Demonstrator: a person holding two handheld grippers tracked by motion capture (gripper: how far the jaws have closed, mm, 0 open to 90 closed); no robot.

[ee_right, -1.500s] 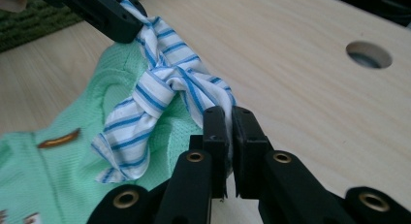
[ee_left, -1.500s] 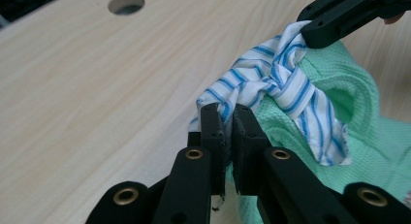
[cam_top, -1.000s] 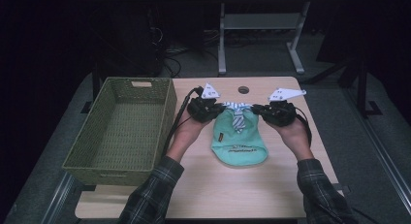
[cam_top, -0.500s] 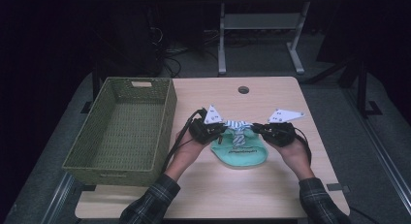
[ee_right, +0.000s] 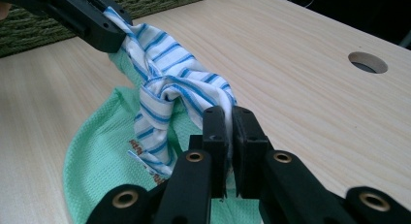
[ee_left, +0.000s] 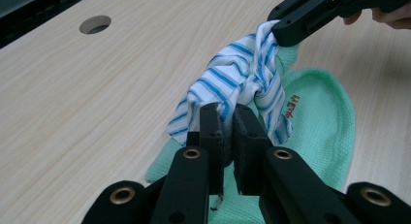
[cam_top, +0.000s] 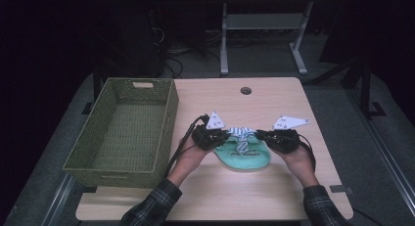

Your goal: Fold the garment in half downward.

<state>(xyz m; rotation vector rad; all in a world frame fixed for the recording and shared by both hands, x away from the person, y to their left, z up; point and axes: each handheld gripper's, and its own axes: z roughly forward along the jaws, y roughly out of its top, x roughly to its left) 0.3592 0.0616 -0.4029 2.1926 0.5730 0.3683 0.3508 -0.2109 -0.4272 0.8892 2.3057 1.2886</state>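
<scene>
The little green garment (cam_top: 244,156) with its blue-striped white cloth (ee_left: 241,80) lies near the middle of the desk (cam_top: 264,196), a bit toward your edge. Your left gripper (cam_top: 219,136) pinches one end of the striped part and your right gripper (cam_top: 263,135) pinches the other end, both squeezed tight on it. The striped part is bunched and lifted between them, while the green part rests flat on the desk.

If you pull your hands apart too hard, the cloth could slip out of one pinch. If you lift, the green part may hang and drag on the desk.

The green basket (cam_top: 122,130) sits along the left edge, well apart. The tiny red words on the green cloth are too small to read. How much cloth sits inside each pinch is hidden.
</scene>
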